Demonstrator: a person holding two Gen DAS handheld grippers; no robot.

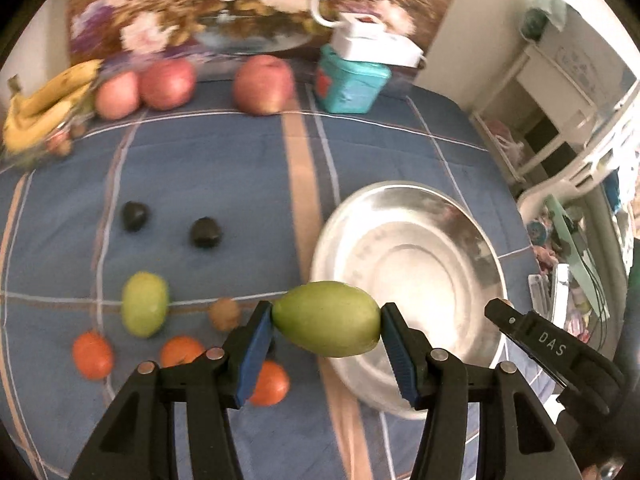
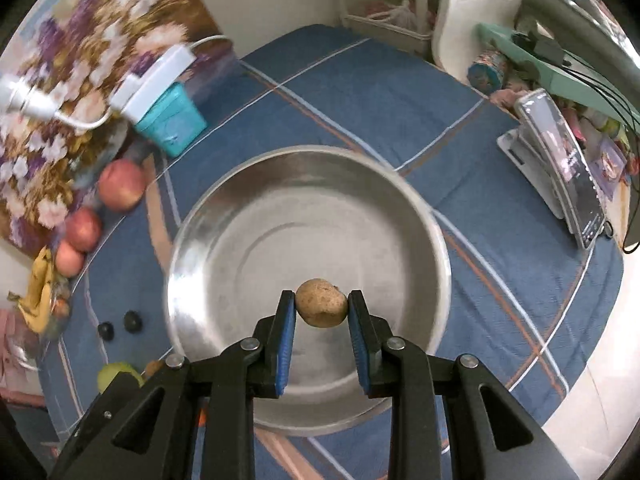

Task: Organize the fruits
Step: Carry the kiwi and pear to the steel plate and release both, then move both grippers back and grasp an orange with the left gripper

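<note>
The left gripper (image 1: 326, 320) holds a green mango (image 1: 326, 319) end to end between its blue fingers (image 1: 256, 344), lifted clear of the blue checked tabletop (image 1: 220, 168) and just at the near-left rim of a steel bowl (image 1: 412, 272). The right gripper (image 2: 322, 304) has its fingers (image 2: 285, 336) drawn narrow onto a small brown fruit (image 2: 322, 303), perhaps a kiwi, though the blur makes it hard to say, and holds it above the inside of the bowl, toward its near edge. Nothing lies in the bowl. On the tabletop to the left of the bowl sit a second green mango (image 1: 145, 304), three oranges (image 1: 93, 355), a small brown fruit (image 1: 225, 313) and two dark fruits (image 1: 135, 216). Along the far edge stand three red apples (image 1: 167, 83), a bunch of bananas (image 1: 48, 108) at the left and a teal box (image 1: 350, 86) with a white lid.
</note>
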